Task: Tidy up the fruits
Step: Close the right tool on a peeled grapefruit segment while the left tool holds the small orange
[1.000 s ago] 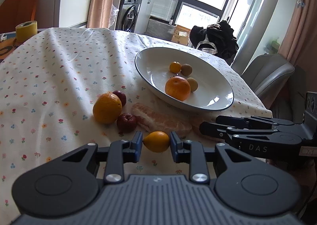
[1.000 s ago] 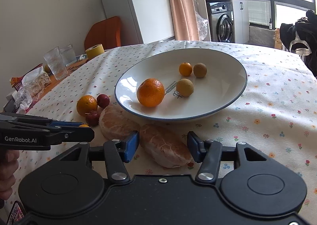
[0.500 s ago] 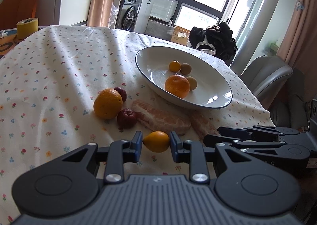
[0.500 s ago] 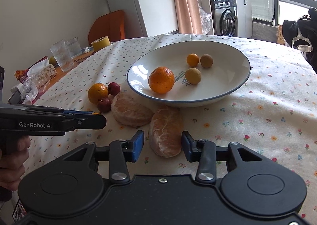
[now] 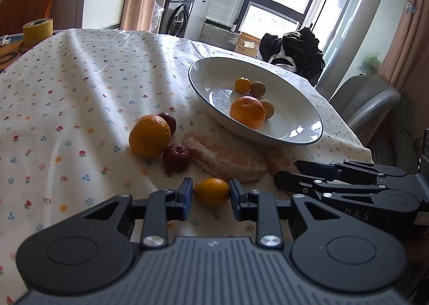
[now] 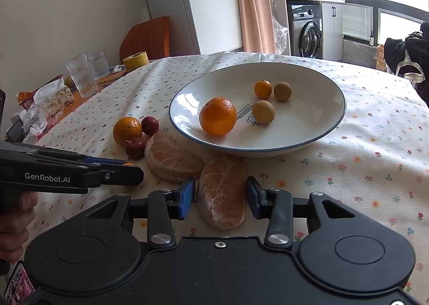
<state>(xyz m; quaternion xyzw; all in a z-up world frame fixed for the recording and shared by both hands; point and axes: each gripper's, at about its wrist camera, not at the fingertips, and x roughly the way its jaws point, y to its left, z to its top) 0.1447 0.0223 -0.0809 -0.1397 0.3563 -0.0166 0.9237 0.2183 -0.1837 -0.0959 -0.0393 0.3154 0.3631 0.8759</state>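
The white plate [image 6: 332, 128] with a dark rim sits on the flowered tablecloth [image 5: 67, 95] and serves as the landmark here. Inside the plate lie an orange [image 6: 217, 116], a small orange kumquat [image 6: 263, 89] and two tan round fruits [image 6: 263, 112], the second one [image 6: 282, 91] just beside the kumquat toward the plate's far side. Outside the plate, near its front-left rim, a second orange [image 5: 149, 136] rests on the cloth with two dark red fruits touching or almost touching it, one behind it [image 5: 167, 122] and one in front [image 5: 177, 157]. Just below the plate's near rim lie two peeled citrus halves side by side: one [image 6: 173, 157] to the left, the other [image 6: 222, 193] directly in front of the plate. The left gripper [image 5: 211, 192] is closed on a small yellow fruit [image 5: 211, 191], both blue pads pressing its sides, in front of the peeled halves and farther from the plate. The right gripper [image 6: 220, 196] is spread wide around the nearer peeled half, with its pads standing on either side of it and a narrow gap showing at each pad, so it is not clamped. A hand [image 6: 14, 224] holds the left gripper's handle at the left edge of the right wrist view.
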